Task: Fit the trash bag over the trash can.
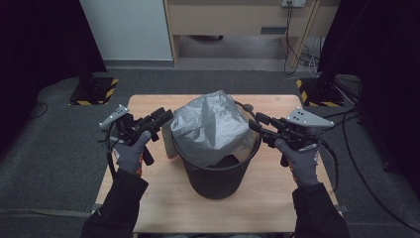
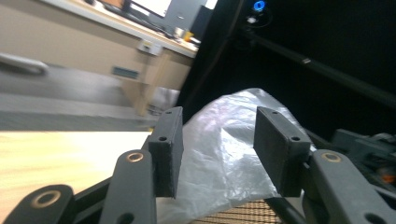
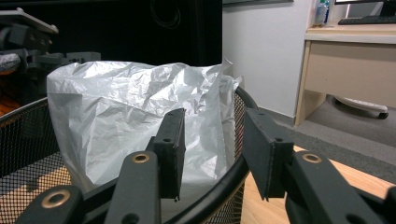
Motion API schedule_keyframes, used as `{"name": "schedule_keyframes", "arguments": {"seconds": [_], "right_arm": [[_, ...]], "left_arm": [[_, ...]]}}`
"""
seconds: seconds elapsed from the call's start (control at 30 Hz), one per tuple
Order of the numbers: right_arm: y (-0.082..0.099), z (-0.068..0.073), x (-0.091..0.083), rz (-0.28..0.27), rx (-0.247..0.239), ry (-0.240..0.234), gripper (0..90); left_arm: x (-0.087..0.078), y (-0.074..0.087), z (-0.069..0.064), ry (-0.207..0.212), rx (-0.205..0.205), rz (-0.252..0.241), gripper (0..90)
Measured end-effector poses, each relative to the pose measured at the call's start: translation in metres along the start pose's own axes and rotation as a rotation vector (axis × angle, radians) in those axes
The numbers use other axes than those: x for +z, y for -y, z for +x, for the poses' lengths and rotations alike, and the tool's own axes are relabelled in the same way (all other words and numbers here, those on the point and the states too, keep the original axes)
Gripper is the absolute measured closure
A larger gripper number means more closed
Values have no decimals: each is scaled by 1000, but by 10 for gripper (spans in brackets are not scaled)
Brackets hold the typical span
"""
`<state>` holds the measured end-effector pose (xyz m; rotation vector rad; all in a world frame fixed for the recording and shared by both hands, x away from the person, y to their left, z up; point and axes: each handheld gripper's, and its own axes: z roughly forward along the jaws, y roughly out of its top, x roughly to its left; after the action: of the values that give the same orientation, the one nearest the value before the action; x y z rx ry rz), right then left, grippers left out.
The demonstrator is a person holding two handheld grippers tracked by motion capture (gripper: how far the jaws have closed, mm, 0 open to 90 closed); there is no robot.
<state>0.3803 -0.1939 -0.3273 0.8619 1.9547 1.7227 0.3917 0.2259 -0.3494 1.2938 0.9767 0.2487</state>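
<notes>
A crinkled silvery bag bulges up out of a black mesh bin at the middle of a pale wooden table. The left gripper and right gripper flank it, fingers parted and empty. Grey carpet and a desk lie beyond.

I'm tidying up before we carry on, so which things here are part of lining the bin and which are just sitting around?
In use:
- black wire-mesh waste bin
- crinkled grey plastic bin liner
- left gripper
- right gripper
- light wooden table

Just around:
- beige desk
- floor cables
</notes>
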Motion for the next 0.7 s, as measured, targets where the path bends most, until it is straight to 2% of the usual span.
{"name": "schedule_keyframes", "arguments": {"seconds": [0.13, 0.27, 0.37, 0.5, 0.57, 0.67, 0.7], "right_arm": [[0, 0, -1, 1, 2, 2, 585], [0, 0, -1, 2, 2, 1, 583], [0, 0, -1, 0, 1, 1, 582], [0, 0, 0, 0, 1, 0, 582], [0, 0, 0, 0, 2, 1, 583], [0, 0, 0, 1, 2, 1, 583], [0, 0, -1, 1, 2, 1, 583]], "left_arm": [[5, 3, -5, 15, 10, 29, 513], [7, 5, -8, 5, 28, 46, 518], [10, 8, -10, 2, 19, 63, 545], [10, 8, -11, 16, 15, 67, 596], [10, 8, -13, 22, 17, 70, 671], [8, 6, -18, -11, 51, 64, 708], [8, 6, -18, -11, 51, 64, 727]]}}
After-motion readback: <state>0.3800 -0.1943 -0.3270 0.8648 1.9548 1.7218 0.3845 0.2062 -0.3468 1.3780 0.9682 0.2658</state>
